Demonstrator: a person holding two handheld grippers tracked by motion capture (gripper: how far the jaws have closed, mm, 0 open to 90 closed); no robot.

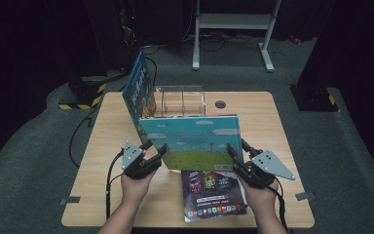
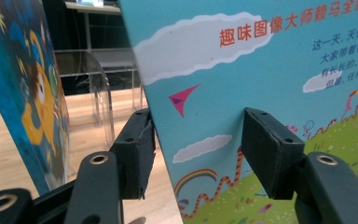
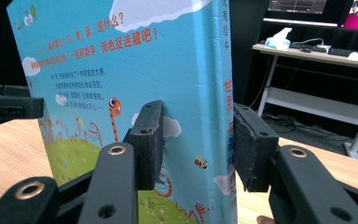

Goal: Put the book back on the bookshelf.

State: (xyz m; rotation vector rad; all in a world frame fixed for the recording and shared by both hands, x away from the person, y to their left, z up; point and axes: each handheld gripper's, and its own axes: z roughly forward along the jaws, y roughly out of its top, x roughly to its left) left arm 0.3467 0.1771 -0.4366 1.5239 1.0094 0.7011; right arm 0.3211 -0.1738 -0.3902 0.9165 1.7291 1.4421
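A teal picture book (image 1: pixel 190 141) with clouds and a green hill on its cover stands upright and broadside to me at the table's middle. My left gripper (image 1: pixel 156 148) is shut on its left edge; in the left gripper view (image 2: pixel 198 135) one pad sits behind the edge and the other on the cover. My right gripper (image 1: pixel 237 147) is shut on the spine end, and its pads (image 3: pixel 151 135) clamp the cover and spine of the book (image 3: pixel 121 70). Whether the book's lower edge touches the table I cannot tell.
A second blue book (image 1: pixel 139 92) with an orange figure stands on edge at the left, against a clear acrylic rack (image 1: pixel 182 100). A dark booklet (image 1: pixel 212 195) lies flat under the held book, near the front edge. The wooden table (image 1: pixel 102 161) has a cable hole (image 1: pixel 220 104).
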